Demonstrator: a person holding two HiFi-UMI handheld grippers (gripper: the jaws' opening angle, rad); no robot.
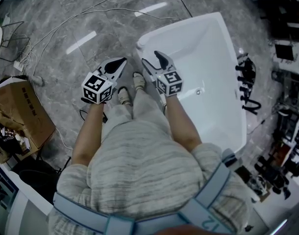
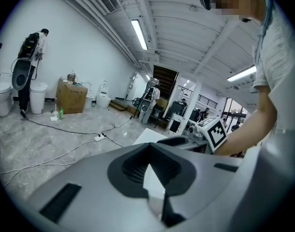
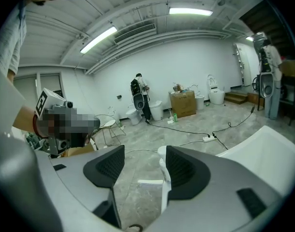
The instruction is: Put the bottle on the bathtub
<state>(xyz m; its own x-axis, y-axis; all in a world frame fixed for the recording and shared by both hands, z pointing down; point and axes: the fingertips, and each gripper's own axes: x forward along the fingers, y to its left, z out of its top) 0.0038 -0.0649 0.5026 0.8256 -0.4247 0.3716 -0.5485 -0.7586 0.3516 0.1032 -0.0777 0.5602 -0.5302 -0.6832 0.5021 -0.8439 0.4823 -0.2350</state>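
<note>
The white bathtub [image 1: 208, 53] lies on the grey marble floor to the right of the person's legs. Both grippers are held out over the floor by its near corner. My left gripper [image 1: 117, 65] has its jaws closed to a point and holds nothing; its own view shows the pads [image 2: 133, 170] meeting in a V, with the tub's corner [image 2: 150, 135] beyond. My right gripper [image 1: 157, 62] is open and empty, with bare floor between its pads [image 3: 179, 170] and the tub's rim [image 3: 268, 153] at its right. A small green bottle [image 3: 175, 116] stands far off on the floor by a cardboard box [image 3: 183, 103]; the same bottle [image 2: 61, 112] shows in the left gripper view.
Cables and a power strip [image 2: 99, 138] run across the floor. An open cardboard box [image 1: 22, 114] sits at the left, with a wire chair [image 1: 12, 38] behind it. A black fixture [image 1: 247, 82] stands beyond the tub's right rim. Toilets [image 2: 2, 98] line the far wall.
</note>
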